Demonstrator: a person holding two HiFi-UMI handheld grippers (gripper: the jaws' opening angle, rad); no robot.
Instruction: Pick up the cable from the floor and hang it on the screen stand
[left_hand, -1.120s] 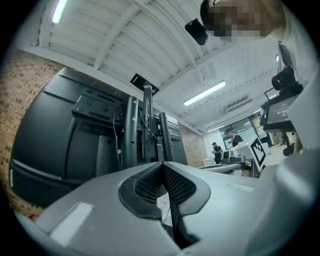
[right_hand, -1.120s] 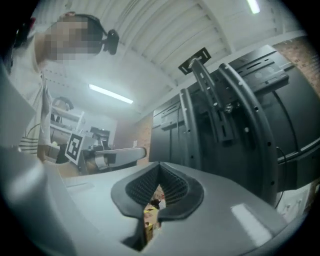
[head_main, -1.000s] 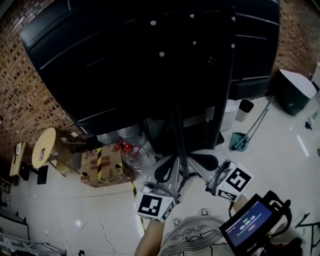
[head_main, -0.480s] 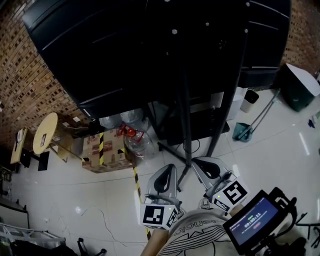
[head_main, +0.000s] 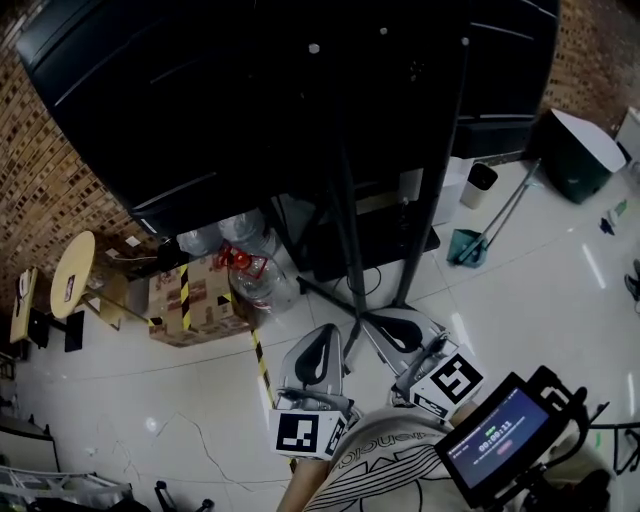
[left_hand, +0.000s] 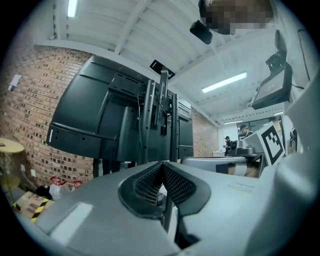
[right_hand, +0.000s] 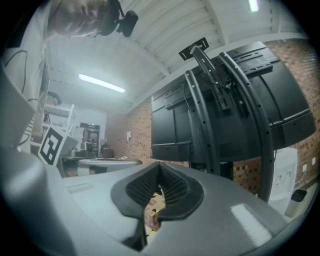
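Presently, the large black flat screen (head_main: 250, 110) and its black metal tube screen stand (head_main: 345, 220) fill the far half of the head view, above the glossy white floor (head_main: 150, 380). Both tools are held near the body. The left hand-held gripper (head_main: 325, 335) and the right hand-held gripper (head_main: 385, 322) each have their jaws pressed together on nothing. A thin dark cable (head_main: 368, 287) appears to lie looped on the floor at the stand's foot, just beyond the right jaws' tips, though it is too fine for certainty.

The reach is judged not yet begun. One gripper should be lowered to the floor and its jaws spread before the cable is met. The cable is best pinched at a free stretch, clear of the stand's legs, so it can be lifted without snagging.

Only the head view shows the floor and the cable. The left gripper view (left_hand: 161, 167) and right gripper view (right_hand: 159, 170) look upward. They show the ribbed pads meeting, and the stand's rear rails and bracket (right_hand: 220, 100), where a hanging place may be sought.
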